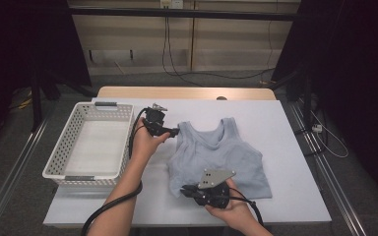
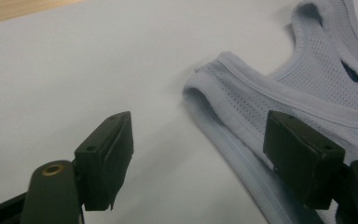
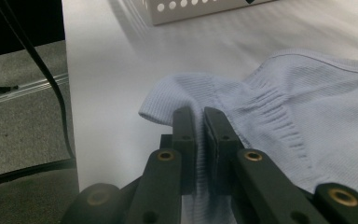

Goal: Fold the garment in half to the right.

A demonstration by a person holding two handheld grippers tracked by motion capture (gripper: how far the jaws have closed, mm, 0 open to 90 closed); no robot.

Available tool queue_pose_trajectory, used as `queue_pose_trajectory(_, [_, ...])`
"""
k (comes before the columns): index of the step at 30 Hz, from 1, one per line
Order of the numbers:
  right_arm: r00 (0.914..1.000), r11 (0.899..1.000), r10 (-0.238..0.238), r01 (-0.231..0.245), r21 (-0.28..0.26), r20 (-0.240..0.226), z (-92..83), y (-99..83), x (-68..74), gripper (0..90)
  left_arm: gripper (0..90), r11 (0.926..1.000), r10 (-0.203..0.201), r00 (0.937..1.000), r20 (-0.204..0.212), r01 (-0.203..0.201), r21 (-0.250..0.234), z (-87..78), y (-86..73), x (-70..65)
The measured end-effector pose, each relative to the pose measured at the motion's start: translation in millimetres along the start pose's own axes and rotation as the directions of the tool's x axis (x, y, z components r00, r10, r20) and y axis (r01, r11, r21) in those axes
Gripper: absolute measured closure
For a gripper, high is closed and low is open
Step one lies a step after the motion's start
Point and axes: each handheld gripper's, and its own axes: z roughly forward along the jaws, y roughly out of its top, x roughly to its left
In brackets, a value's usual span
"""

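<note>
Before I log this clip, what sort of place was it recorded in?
Probably a lab or studio recording bay rather than a home. A white-covered table stands on grey carpet between dark curtains, loose cables trail across the floor behind it, and the props are sparse: a pale blue tank top and a white basket.

Black hand-held gripper (image 1: 176,132), brass screws, thick black cable (image 1: 109,209), grey triangular plate (image 1: 215,177)

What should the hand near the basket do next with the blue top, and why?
Probably ease the left gripper forward and close on the tank top's shoulder strap. Its jaws stand open around the strap, while the right gripper already pinches the hem.
</note>
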Motion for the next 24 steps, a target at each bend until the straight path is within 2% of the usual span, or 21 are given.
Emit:
queue_pose_trajectory(3, [1.0000, 1.000, -0.003, 0.003, 0.001, -0.003, 0.1, 0.2, -0.6, 84.7, 25.5, 1.0000, 0.010, 1.0000, -0.001, -0.010, 0.000, 5.3, 1.8, 2.1])
queue_pose_trajectory(4, [1.0000, 1.000, -0.003, 0.003, 0.000, -0.003, 0.0, 0.2, -0.5, 84.7, 25.7, 0.9996, 0.025, 0.9997, -0.004, -0.025, 0.009, 7.4, 2.9, 2.8])
queue_pose_trajectory(13, [0.9998, 1.000, -0.018, 0.018, 0.008, -0.005, 0.8, 1.7, -0.1, 84.6, 30.0, 0.9996, 0.028, 0.9996, 0.001, -0.028, 0.007, 27.4, 9.3, 3.6])
queue_pose_trajectory(17, [0.9999, 1.000, -0.014, 0.014, 0.008, -0.007, -0.1, 1.7, 0.1, 84.6, 34.8, 0.9972, 0.073, 0.9973, -0.010, -0.073, 0.015, 39.1, 11.0, 4.7])
queue_pose_trajectory(18, [0.9999, 1.000, -0.009, 0.009, 0.005, -0.007, -0.7, 1.7, 0.4, 84.6, 35.4, 0.9977, 0.066, 0.9978, -0.007, -0.066, 0.013, 42.1, 11.4, 4.4])
queue_pose_trajectory(20, [0.9999, 1.000, -0.011, 0.011, 0.004, -0.004, -1.2, 1.6, 0.7, 84.6, 37.9, 0.9968, 0.079, 0.9968, -0.016, -0.078, 0.018, 46.8, 12.4, 5.1])
queue_pose_trajectory(21, [0.9999, 1.000, -0.010, 0.010, 0.002, -0.004, -1.6, 1.4, 0.7, 84.5, 38.8, 0.9974, 0.071, 0.9975, -0.006, -0.071, 0.016, 49.4, 12.6, 5.0])
queue_pose_trajectory(24, [1.0000, 1.000, 0.001, -0.001, -0.006, -0.003, -3.5, 0.7, 0.3, 84.5, 45.3, 0.9958, 0.084, 0.9964, 0.008, -0.084, 0.035, 55.1, 12.9, 3.4])
